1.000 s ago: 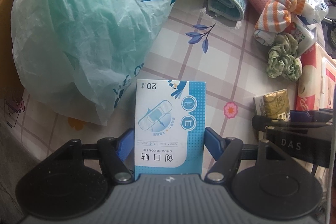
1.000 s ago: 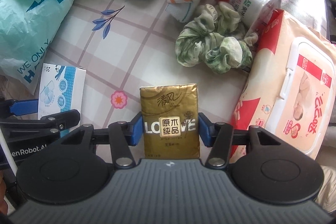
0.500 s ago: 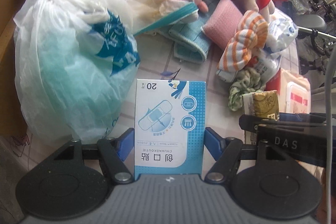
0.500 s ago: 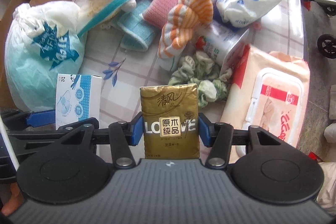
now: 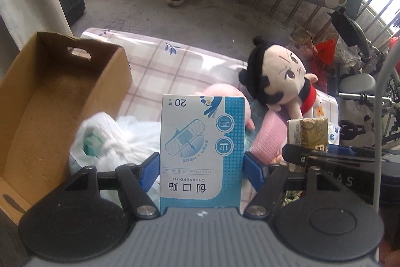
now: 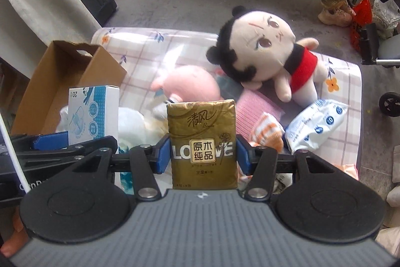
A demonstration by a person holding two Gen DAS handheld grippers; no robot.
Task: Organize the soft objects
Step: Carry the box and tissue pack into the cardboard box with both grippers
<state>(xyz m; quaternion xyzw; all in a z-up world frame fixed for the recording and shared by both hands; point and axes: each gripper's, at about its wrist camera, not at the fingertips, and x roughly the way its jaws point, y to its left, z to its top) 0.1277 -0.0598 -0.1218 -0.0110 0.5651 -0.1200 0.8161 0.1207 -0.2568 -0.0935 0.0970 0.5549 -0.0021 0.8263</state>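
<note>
Plaid tablecloth [image 6: 140, 54] w/ cardboard box [image 5: 50, 101]; grey floor [image 6: 190, 9].

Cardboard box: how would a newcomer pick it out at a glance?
Start at the table with the checked pink cloth and go to its left edge. There stands the cardboard box, open at the top and brown, beside a white plastic bag. Unlike the soft plush doll and bundles around it, it is stiff, with a cut-out handle slot in its end wall.
</note>
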